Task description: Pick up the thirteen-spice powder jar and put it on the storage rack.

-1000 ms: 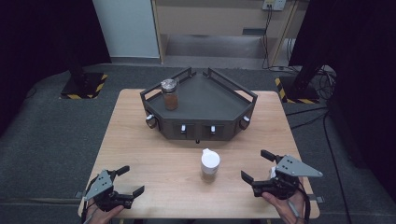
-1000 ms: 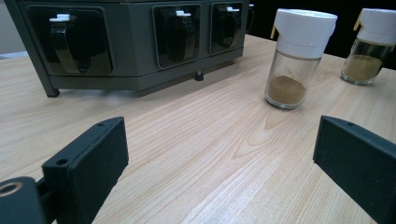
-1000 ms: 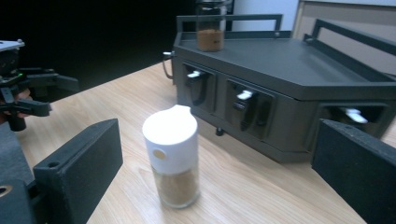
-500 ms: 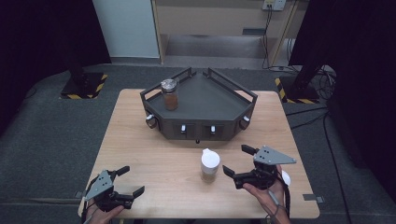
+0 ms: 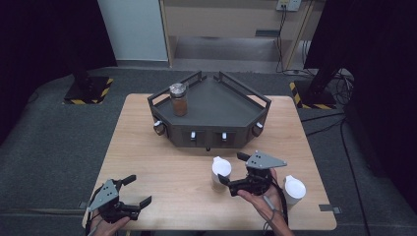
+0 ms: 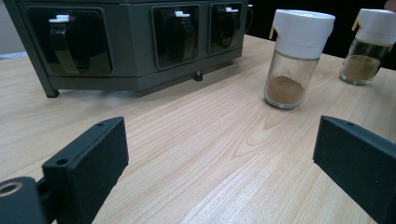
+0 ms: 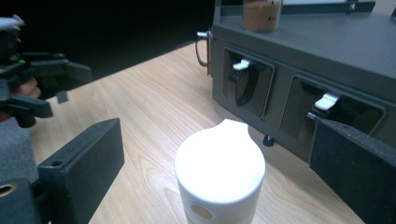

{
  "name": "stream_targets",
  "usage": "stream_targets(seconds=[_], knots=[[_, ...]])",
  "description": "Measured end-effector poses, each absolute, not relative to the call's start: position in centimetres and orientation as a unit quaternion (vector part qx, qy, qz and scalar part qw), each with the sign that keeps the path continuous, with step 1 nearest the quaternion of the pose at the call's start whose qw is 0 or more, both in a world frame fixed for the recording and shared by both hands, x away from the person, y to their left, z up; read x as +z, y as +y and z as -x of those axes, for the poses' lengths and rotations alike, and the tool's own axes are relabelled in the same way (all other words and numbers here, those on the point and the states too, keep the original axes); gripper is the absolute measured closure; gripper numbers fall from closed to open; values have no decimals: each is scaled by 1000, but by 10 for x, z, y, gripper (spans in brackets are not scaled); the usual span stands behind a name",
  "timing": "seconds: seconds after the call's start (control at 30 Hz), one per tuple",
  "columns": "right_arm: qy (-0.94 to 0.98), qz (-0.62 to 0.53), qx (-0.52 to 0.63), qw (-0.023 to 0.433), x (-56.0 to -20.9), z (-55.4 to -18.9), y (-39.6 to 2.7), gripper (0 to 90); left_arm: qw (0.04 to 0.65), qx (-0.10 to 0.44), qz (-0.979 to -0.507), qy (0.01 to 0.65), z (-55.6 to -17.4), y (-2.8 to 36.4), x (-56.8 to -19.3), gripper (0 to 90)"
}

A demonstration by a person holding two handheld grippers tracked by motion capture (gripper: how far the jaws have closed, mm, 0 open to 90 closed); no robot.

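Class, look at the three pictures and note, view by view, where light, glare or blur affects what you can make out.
Right gripper view: the near jar's white cap is overexposed and glaring, detail lost; background black. Left gripper view: evenly lit, that spice jar sharp, while the black jaws close to the lens look soft. High view: the table is well lit, surroundings fall into darkness.

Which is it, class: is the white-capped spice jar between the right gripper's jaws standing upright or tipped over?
Upright. The spice jar stands on its base on the table, cap on top.

Lower body of the white-capped jar [image 7: 219,179] below the right gripper view's bottom edge.
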State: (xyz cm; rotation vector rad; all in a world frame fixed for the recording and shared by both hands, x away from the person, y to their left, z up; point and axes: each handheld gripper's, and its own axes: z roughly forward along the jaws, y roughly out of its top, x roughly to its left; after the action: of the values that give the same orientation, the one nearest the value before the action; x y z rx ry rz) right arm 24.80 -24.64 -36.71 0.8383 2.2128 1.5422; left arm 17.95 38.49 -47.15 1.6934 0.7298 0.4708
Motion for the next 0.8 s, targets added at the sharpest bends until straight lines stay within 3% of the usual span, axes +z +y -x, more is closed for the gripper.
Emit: stream_targets(seconds=[0.43, 0.8], knots=[[786, -305, 517, 149, -386, -261, -230, 54, 580, 202, -725, 312, -180, 385, -471, 21], [786, -321, 505, 154, -400, -262, -218, 126, 580, 201, -725, 312, -179, 385, -471, 21]])
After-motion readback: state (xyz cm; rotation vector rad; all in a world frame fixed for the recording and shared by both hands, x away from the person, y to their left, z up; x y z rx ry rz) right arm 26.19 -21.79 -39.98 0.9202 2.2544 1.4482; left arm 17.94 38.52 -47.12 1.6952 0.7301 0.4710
